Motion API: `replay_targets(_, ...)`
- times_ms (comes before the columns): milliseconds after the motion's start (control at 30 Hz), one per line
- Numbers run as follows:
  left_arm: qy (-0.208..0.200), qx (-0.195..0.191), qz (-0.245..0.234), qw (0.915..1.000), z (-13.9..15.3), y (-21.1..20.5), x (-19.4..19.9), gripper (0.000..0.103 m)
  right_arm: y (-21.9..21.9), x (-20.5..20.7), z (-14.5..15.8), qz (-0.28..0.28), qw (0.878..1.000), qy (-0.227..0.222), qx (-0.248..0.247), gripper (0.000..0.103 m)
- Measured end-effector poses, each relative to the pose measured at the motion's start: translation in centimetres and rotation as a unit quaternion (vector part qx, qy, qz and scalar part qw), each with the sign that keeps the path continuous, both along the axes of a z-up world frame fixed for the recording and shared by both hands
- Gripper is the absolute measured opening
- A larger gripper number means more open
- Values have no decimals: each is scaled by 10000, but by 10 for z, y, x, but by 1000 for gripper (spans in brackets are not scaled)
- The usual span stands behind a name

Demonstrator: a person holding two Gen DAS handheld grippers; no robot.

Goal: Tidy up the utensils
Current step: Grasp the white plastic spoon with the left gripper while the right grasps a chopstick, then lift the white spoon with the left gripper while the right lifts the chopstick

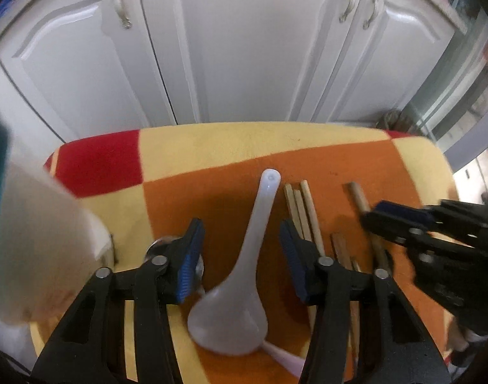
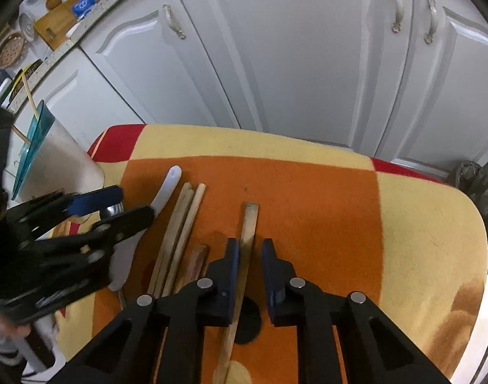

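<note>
A white plastic soup spoon (image 1: 244, 256) lies on the orange, yellow and red cloth (image 1: 212, 147), handle pointing away. My left gripper (image 1: 240, 224) stands open astride that handle, pads clear of it on both sides. To its right lie several wooden chopsticks (image 1: 303, 211). One single chopstick (image 2: 248, 224) lies apart, running between the blue pads of my right gripper (image 2: 250, 240). Those jaws are narrow; the left pad is at the stick and a slit shows on the right side. The right wrist view shows the left gripper (image 2: 135, 201) over the spoon (image 2: 170, 182).
A white container (image 2: 61, 160) with a teal lid (image 2: 33, 140) stands at the cloth's left edge, a metal piece (image 2: 113, 209) beside it. A second white spoon (image 1: 282, 355) pokes out under the first. White cabinet doors (image 2: 292, 64) stand behind. A dark round object (image 2: 477, 185) sits beyond the right edge.
</note>
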State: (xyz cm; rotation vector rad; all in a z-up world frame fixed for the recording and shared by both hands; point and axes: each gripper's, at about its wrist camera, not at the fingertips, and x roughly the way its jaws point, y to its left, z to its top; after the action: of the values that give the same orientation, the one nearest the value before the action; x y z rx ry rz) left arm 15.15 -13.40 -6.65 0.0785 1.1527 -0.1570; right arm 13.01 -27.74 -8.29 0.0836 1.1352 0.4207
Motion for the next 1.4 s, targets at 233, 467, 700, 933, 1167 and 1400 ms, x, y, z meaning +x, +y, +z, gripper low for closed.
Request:
replay_targets(233, 48, -48, -57, 10000, -8, -8, 18, 28, -14, 6, -1, -209, 9996, 103, 188, 14)
replay_targets(467, 5, -592, 73, 9982, 8, 9, 2, 11, -5, 4, -1, -43, 9999, 25, 100, 9)
replay_targets(700, -319, -976, 120, 9946, 45, 31, -35, 11, -12, -15, 30, -3, 9992, -278, 285, 9)
replay_targets(933, -649, -1315, 179, 9890, 78, 54, -85, 11, -11, -51, 72, 125, 9964, -740, 393, 8)
replay_targets(1167, -948, -1353, 318, 9857, 99, 65, -112, 11, -4, -81, 102, 308, 9928, -1091, 397, 8)
replay_targets(1400, -1116, -1292, 429, 9844, 106, 73, -131, 11, 8, -102, 123, 481, 9890, -1351, 371, 8)
